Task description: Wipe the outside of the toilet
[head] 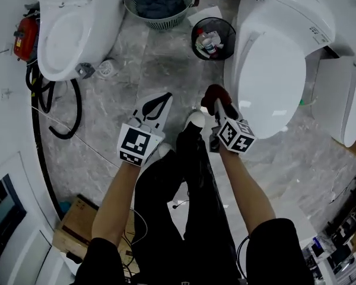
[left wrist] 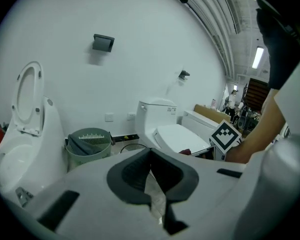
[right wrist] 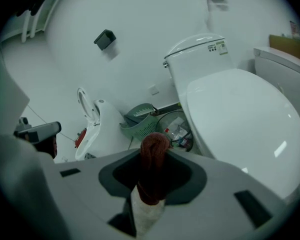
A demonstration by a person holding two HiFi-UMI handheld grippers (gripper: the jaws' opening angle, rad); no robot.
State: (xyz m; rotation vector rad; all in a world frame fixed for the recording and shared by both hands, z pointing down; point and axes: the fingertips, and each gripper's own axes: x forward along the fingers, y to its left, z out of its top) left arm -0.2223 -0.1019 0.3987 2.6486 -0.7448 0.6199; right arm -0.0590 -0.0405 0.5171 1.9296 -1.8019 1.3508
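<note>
Only in the left gripper view: a dark box (left wrist: 103,42) fixed high on the white wall (left wrist: 140,29), and the left claw (left wrist: 150,151) closed tip to tip with nothing between. Only in the head view: grey stone floor (head: 136,70), a black hose (head: 71,120) looped on it at the left, dark trousers (head: 184,206) and white shoes (head: 194,119) between the two claws. Only in the right gripper view, plainly: the right claw (right wrist: 151,164) clamped on a dark red cloth (right wrist: 154,149), bunched and sticking out past the tips. Across the floor from left to right: left toilet (head: 71,40) with seat raised, green basket (head: 160,10) with dark fabric inside, black wire bin (head: 213,38) holding rubbish, right toilet (head: 273,82) with lid down, then a further white fixture (head: 344,100) at the edge, only partly seen. Left claw over bare floor, apart from both toilets. Right toilet just beside the right claw, on its right, bowl edge near the cloth; touching or not, impossible to tell. Counted: two claws, one cloth, two toilets for certain, one basket, one bin, one hose.
</note>
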